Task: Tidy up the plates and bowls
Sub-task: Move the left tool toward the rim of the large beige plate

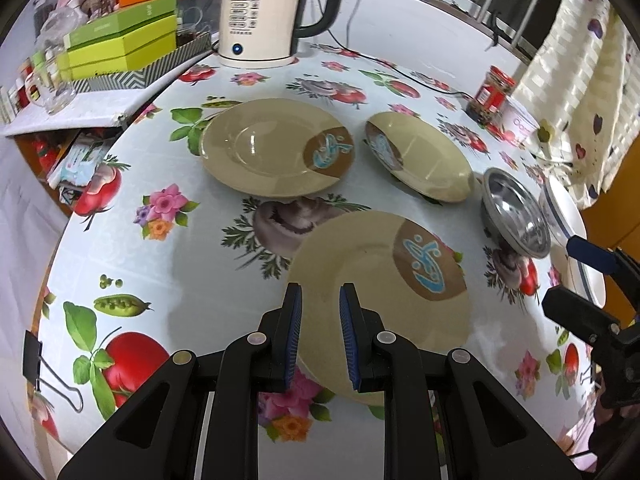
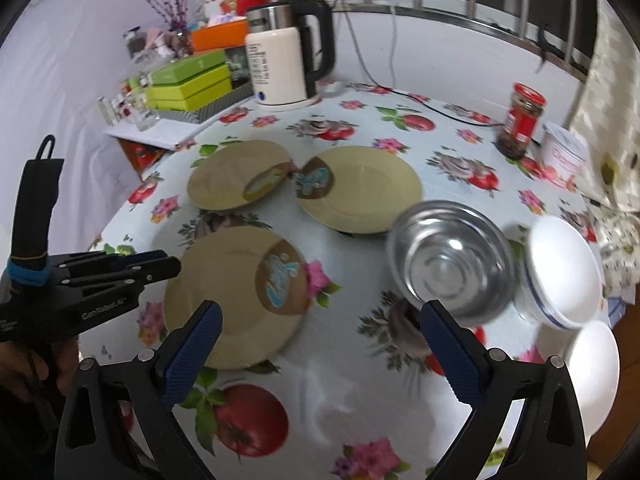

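Three tan plates with a brown patch and blue fish lie on the flowered tablecloth: a near plate, a far-left plate and a far-right plate. A steel bowl stands right of them, beside a white bowl with a blue line. Another white bowl sits nearer. My left gripper hovers over the near plate's left rim, jaws slightly apart, holding nothing. My right gripper stands wide open above the cloth between near plate and steel bowl.
An electric kettle with its cord stands at the back, green boxes and glass jars at the back left. A red-lidded jar and a white tub are at the back right. A binder clip grips the table's left edge.
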`<state>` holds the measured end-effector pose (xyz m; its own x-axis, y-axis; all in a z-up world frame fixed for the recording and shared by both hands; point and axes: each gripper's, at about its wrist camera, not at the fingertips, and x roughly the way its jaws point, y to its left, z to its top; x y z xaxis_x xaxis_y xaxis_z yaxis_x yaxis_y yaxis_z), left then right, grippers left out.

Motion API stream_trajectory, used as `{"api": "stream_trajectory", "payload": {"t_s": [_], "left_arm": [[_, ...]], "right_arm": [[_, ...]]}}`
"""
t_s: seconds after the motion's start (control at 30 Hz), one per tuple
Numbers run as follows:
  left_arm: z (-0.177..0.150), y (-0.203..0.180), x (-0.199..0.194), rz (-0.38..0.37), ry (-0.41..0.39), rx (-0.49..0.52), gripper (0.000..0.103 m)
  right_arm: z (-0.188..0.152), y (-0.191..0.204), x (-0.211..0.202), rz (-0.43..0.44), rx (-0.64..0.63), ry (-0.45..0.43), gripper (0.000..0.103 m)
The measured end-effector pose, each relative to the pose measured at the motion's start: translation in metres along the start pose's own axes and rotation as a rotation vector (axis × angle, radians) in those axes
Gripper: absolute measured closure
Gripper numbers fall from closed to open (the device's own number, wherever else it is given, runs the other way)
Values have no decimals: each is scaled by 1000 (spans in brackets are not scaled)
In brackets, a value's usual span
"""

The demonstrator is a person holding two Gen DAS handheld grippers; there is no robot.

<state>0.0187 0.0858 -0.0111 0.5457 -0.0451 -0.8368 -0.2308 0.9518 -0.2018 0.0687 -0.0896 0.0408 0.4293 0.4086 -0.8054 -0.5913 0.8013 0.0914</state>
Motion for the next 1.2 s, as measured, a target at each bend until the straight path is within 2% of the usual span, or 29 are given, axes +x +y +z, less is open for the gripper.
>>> {"api": "stream_trajectory", "payload": {"t_s": [0.23, 0.27, 0.33, 0.6, 0.77, 0.83, 1.0, 1.2], "left_arm": [[5, 16, 2, -4, -3, -41, 83], [6, 17, 1, -2, -5, -43, 83], [7, 21, 2, 1, -7, -51, 83], [14, 34, 5, 4, -12, -75, 83], [20, 43, 7, -5, -16, -102, 83], [22, 48, 7, -5, -17, -116, 83], [27, 56, 8, -8, -23, -140, 83], [36, 63, 11, -17, -33, -159, 83]], "right_arm": [[19, 17, 14, 40, -40, -1, 3], [20, 19, 16, 43, -45, 0, 4], [25, 24, 20, 49, -62, 4, 13], [38, 39, 34, 64, -99, 21, 15], [44, 42, 44, 86, -100, 41, 27], [47, 43, 49, 97, -102, 49, 36], [53, 48, 57, 104, -117, 59, 43], [62, 48, 66, 116, -118, 58, 46]]}}
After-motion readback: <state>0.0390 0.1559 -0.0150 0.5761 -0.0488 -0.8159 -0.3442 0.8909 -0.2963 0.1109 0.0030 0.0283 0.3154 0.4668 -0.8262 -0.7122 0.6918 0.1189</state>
